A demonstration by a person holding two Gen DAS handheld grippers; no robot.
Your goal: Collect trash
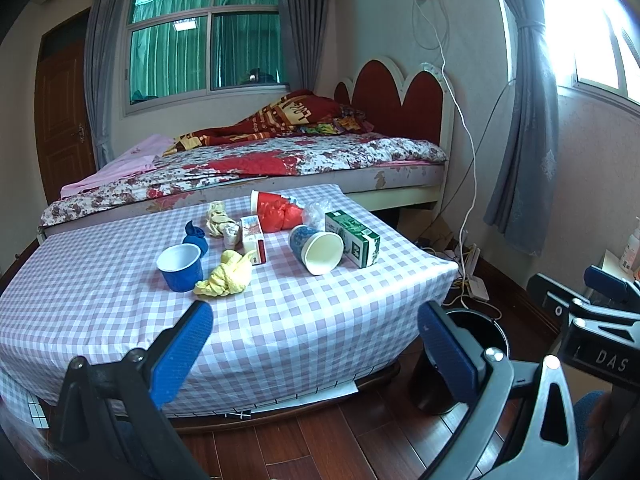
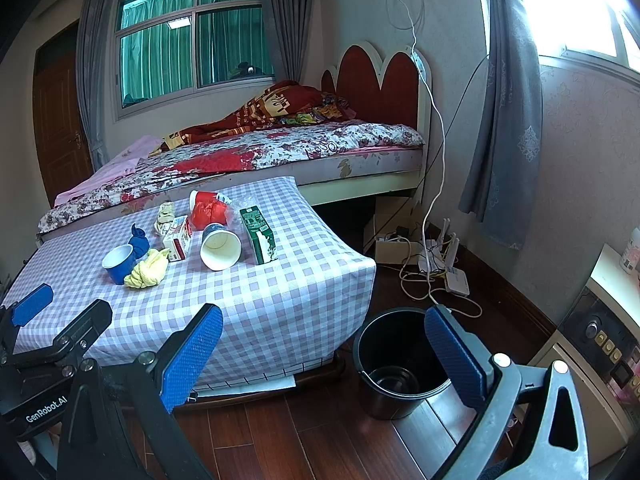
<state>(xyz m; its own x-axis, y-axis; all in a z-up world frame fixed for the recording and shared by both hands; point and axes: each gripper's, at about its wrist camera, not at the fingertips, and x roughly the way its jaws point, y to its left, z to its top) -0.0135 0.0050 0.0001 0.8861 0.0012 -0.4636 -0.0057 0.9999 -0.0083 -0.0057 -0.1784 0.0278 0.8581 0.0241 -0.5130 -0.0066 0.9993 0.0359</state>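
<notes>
Your left gripper [image 1: 316, 344] hung spread wide and empty, short of the trash: blue cup [image 1: 180, 266], yellow rag [image 1: 226, 274], paper cup [image 1: 320, 248] and green carton [image 1: 354, 238] sat clustered mid-table [image 1: 280, 320], well ahead. Your right gripper [image 2: 324, 354] gaped empty too. Bed [image 1: 280, 160] behind, wood floor [image 2: 320, 440] below. Only the right view showed the black bin [image 2: 394, 356] open and whole beside the table.

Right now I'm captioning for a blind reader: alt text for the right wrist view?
Open right gripper hovers over a wooden floor between a checkered table and an empty black bucket. Trash on the table includes a tipped paper cup, blue cup and green carton.
</notes>
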